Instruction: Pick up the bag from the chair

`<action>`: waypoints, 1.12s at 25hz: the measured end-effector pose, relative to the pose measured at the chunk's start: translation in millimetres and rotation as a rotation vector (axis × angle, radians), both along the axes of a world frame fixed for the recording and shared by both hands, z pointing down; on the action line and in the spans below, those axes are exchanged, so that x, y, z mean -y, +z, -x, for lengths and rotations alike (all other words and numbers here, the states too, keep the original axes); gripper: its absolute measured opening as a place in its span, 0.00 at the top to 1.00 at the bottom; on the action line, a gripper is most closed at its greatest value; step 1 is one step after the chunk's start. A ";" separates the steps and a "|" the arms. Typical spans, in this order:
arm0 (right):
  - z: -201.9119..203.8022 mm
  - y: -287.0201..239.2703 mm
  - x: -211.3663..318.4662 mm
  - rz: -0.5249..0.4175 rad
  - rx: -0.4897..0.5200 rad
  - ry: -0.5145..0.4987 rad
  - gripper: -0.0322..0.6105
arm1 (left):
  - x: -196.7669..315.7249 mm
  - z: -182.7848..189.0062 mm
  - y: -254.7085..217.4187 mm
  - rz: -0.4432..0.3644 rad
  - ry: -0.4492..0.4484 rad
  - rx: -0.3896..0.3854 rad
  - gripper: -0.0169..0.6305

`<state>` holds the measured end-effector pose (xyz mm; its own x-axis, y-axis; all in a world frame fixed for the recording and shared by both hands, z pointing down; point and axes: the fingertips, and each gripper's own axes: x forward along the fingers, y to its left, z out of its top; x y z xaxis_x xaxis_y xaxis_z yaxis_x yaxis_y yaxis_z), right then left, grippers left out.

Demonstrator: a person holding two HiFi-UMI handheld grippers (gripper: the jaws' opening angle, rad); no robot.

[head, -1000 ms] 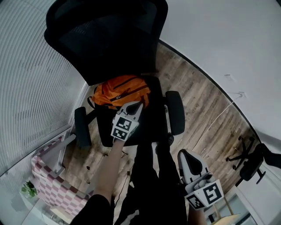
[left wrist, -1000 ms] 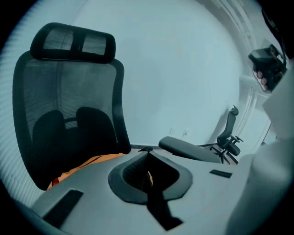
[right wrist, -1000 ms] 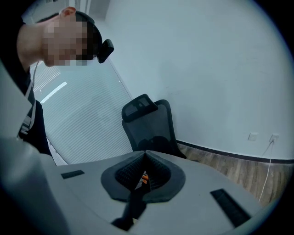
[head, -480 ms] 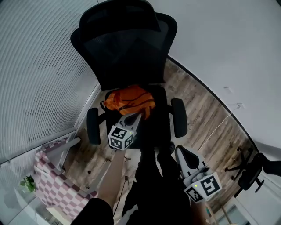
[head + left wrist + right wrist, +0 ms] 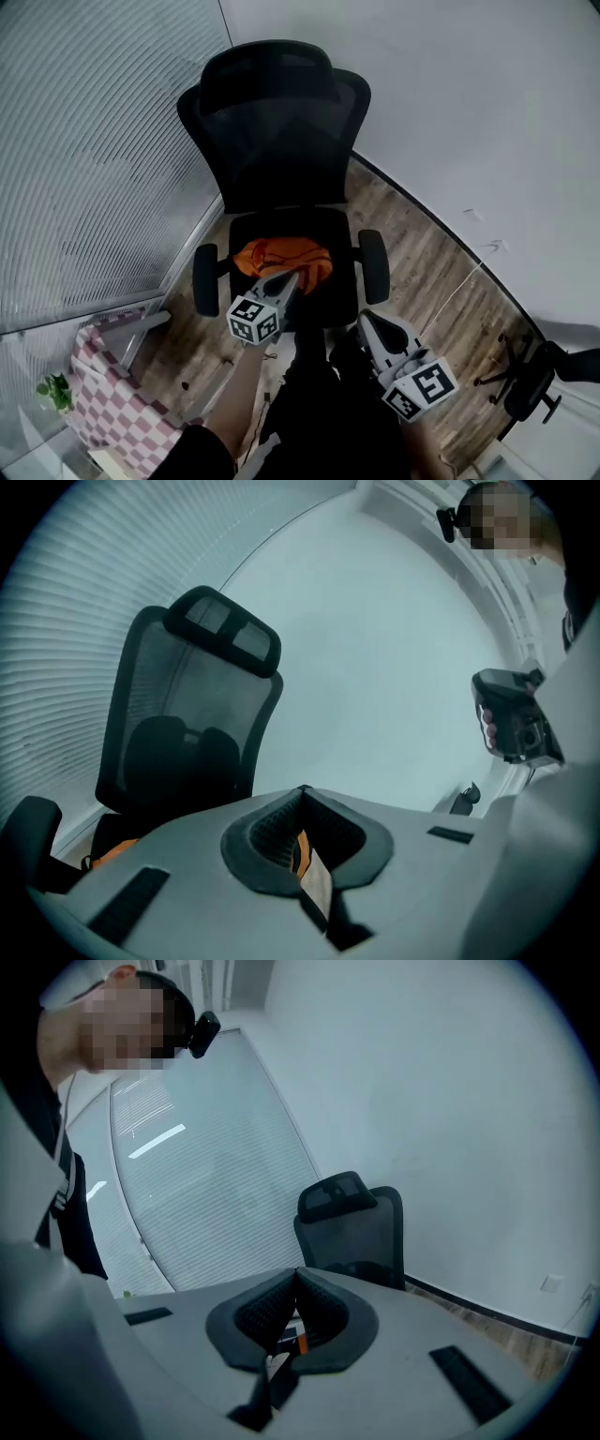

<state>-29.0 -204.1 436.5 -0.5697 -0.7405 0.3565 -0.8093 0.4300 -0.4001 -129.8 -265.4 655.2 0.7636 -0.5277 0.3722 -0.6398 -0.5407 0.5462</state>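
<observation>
gripping orange bag (image 5: 279, 254) above chair seat (image 5: 281, 225): left hand-held gripper (image 5: 288, 279).

The head view looks steeply down from overhead, each gripper view forward from close behind its own jaws; all three share the chair (image 5: 277, 141) (image 5: 192, 728) (image 5: 361, 1232), nearest the left's.

**Both grippers closed; left one loaded**

Left gripper (image 5: 287, 279) is held forward on a bare forearm (image 5: 239, 389) and points slightly downward. Its jaws are clamped on orange fabric of the bag (image 5: 281, 255). Right gripper (image 5: 366, 323) is nearer the body, jaws pressed together, nothing gripped.
</observation>
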 end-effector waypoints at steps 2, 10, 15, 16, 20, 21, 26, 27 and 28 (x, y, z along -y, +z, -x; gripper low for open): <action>-0.4 -5.1 -3.3 -0.017 -0.005 -0.002 0.92 | -6.4 -0.8 -10.8 -0.005 0.003 -0.023 0.92; -9.9 -18.9 -23.6 -0.052 -0.005 0.026 0.92 | -18.3 5.7 -62.9 -0.068 0.018 -0.062 0.92; -16.3 -26.7 -34.0 -0.074 -0.016 0.029 0.92 | -33.0 3.0 -112.3 -0.135 0.008 -0.126 0.92; -19.2 -28.5 -35.2 -0.084 -0.023 0.032 0.92 | -37.6 2.2 -124.4 -0.154 0.000 -0.141 0.92; -37.5 -37.7 -34.1 -0.137 -0.051 0.065 0.92 | -53.1 -1.9 -174.2 -0.234 -0.018 -0.205 0.92; -41.6 -40.7 -33.1 -0.154 -0.052 0.073 0.92 | -55.2 -2.2 -186.6 -0.254 -0.019 -0.213 0.92; -58.9 -59.9 -27.3 -0.222 -0.046 0.109 0.92 | -59.1 3.7 -257.5 -0.369 -0.030 -0.258 0.92; -61.4 -64.6 -26.3 -0.231 -0.046 0.114 0.92 | -59.0 5.2 -271.8 -0.394 -0.032 -0.264 0.92; -63.5 -69.0 -25.2 -0.240 -0.047 0.118 0.92 | -58.9 6.4 -285.0 -0.418 -0.032 -0.268 0.92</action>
<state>34.5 -178.9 367.5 -0.4618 -0.8672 0.1865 -0.8745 0.4101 -0.2589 -136.1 -206.6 370.2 0.7845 -0.6145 -0.0833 -0.5265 -0.7310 0.4341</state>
